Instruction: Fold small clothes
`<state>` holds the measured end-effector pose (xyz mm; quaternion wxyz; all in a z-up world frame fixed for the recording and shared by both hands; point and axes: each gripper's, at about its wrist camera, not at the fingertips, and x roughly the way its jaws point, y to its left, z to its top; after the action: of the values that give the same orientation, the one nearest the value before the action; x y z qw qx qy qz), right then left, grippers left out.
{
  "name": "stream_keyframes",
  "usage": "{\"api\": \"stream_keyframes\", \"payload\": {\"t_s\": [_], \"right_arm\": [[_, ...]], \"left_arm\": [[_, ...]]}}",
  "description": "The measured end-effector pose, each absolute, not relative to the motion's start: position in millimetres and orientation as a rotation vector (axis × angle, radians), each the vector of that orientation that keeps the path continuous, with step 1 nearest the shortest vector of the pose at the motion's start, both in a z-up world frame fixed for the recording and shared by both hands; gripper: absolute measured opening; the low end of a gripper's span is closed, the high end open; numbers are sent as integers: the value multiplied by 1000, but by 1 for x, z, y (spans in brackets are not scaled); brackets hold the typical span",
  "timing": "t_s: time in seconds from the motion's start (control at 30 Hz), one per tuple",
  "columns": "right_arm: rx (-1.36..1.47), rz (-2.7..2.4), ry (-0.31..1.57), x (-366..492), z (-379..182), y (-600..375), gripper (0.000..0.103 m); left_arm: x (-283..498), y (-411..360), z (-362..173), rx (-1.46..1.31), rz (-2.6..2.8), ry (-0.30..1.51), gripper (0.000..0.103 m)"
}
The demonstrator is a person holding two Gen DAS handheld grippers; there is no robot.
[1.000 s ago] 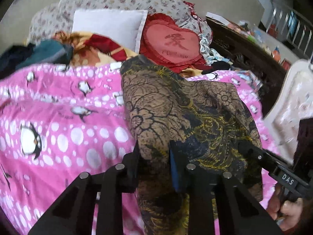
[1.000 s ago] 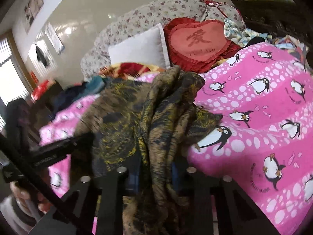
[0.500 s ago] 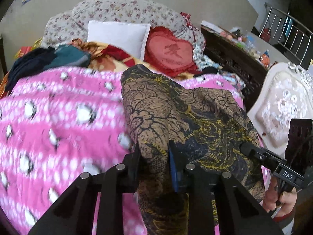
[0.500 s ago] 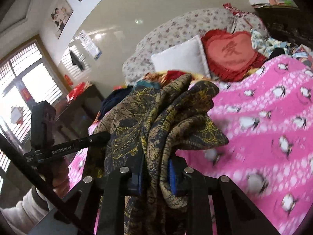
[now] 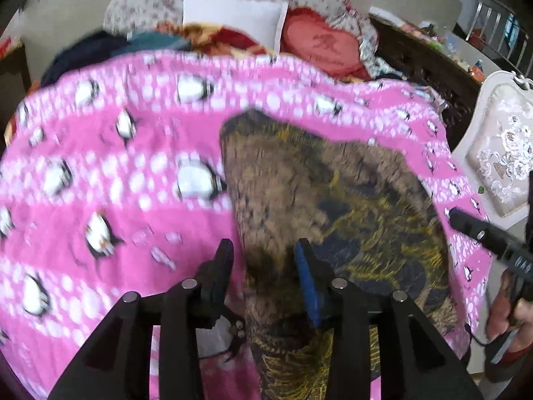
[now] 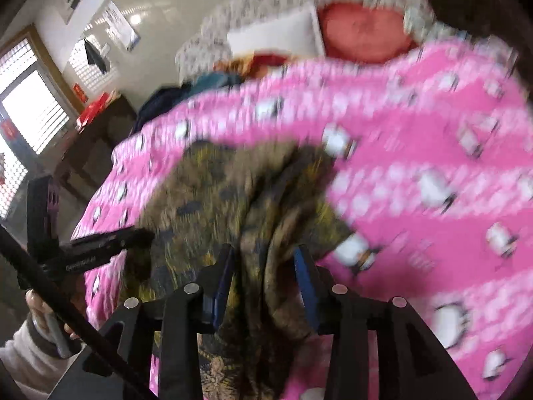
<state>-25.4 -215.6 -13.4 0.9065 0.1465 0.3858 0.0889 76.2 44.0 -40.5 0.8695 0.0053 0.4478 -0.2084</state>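
A brown garment with yellow and dark-blue pattern (image 5: 333, 200) lies spread on the pink penguin bedcover (image 5: 116, 183). Its near left edge runs between the fingers of my left gripper (image 5: 263, 256), whose jaws are opening and stand apart from the cloth. In the right wrist view the same garment (image 6: 233, 193) is bunched in folds, and a fold passes between the fingers of my right gripper (image 6: 263, 260), whose jaws are also opening. Each gripper shows in the other's view: the right gripper (image 5: 479, 233) and the left gripper (image 6: 100, 250). Both views are blurred.
A red heart cushion (image 5: 323, 46), a white pillow (image 5: 230, 20) and a pile of dark clothes (image 5: 100, 50) lie at the head of the bed. A white padded chair (image 5: 499, 153) and dark wooden furniture (image 5: 426, 63) stand to the right. A window (image 6: 30, 113) is at left.
Both pairs of jaws have widened from a pinch on the garment. The garment, held up before, has dropped and spread on the bedcover. Both grippers have drawn back over the bed.
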Motion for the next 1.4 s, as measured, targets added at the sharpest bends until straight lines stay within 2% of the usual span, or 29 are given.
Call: {"api": "stream_keyframes", "payload": {"t_s": [0.13,0.37,0.4,0.57,0.63,0.87,1.07,1.33,1.4], "right_arm": [[323,278,764,-10,2,-199,42],[230,283,843,39,-32,-164,41],[227,253,848,42,-37,-169,38],[287,176,864,52,-57,-205,34],[284,182,909,58,-74,-206,34],[237,172,864,36,-47,-197,37],[177,191,803,-14,-21,-182,45],[105,154,848,-43,-44,-174,46],[93,141,891,-39,-59,-175,49]], "left_arm": [[82,37,-27,5,-430,899,47],[96,12,-55,57,-362,943,51],[98,10,-59,59,-361,947,53],[106,6,-75,56,-349,950,68],[107,5,-80,49,-343,957,70],[100,8,-75,59,-326,938,71],[87,13,-65,62,-305,902,71],[65,18,-57,66,-296,874,71],[60,19,-61,67,-297,881,72]]}}
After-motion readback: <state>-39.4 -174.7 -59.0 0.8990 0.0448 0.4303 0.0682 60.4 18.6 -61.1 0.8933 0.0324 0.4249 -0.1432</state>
